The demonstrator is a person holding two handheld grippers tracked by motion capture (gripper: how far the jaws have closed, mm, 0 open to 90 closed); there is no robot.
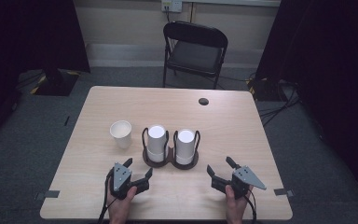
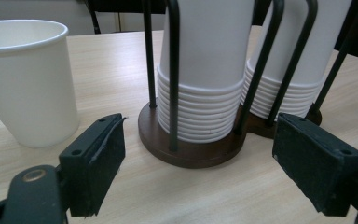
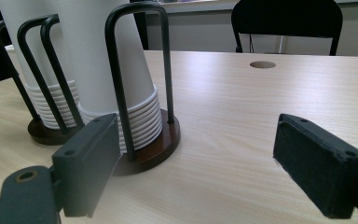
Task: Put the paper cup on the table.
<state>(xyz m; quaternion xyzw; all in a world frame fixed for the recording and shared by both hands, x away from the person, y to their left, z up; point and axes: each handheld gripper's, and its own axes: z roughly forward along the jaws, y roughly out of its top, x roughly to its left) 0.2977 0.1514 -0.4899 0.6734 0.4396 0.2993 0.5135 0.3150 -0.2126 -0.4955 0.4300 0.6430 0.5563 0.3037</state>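
A dark wooden cup holder [image 1: 170, 160] with black wire hoops stands mid-table and holds two stacks of upside-down white paper cups, the left stack [image 1: 156, 143] and the right stack [image 1: 185, 146]. A single white paper cup [image 1: 121, 133] stands upright to the holder's left. My left gripper [image 1: 138, 168] is open near the front edge, just short of the holder's left base [image 2: 191, 151], with the single cup [image 2: 25, 79] off to one side. My right gripper [image 1: 220, 167] is open too, in front of the holder's right side [image 3: 142, 149]. Both are empty.
The light wooden table [image 1: 223, 121] has a round cable hole [image 1: 203, 101] at the back right. A black folding chair [image 1: 193, 51] stands behind the table. Bits of tape [image 1: 51, 193] mark the front corners. Cables [image 1: 279, 102] lie on the floor at the right.
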